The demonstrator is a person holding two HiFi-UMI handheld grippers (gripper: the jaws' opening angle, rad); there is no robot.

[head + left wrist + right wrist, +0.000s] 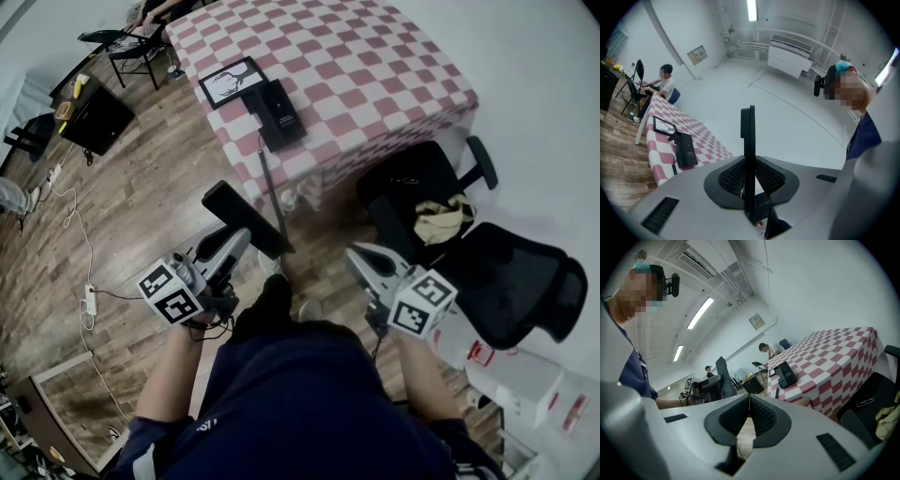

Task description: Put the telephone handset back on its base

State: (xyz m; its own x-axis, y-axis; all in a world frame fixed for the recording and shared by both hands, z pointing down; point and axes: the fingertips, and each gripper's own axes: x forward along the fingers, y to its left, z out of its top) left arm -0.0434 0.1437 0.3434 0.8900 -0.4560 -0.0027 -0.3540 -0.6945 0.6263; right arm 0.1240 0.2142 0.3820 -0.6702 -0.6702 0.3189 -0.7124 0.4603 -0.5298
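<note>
The left forearm [174,371] and right forearm [424,377] both reach forward from the torso. The left gripper [232,246] points about level with its marker cube [172,292] facing up. Its jaws are clamped on the handset [749,136], which stands edge-on between the pads. The right gripper [362,257] tips slightly downward, level with the left one and well apart from it. In the right gripper view its jaws meet at the tips with nothing between them.
</note>
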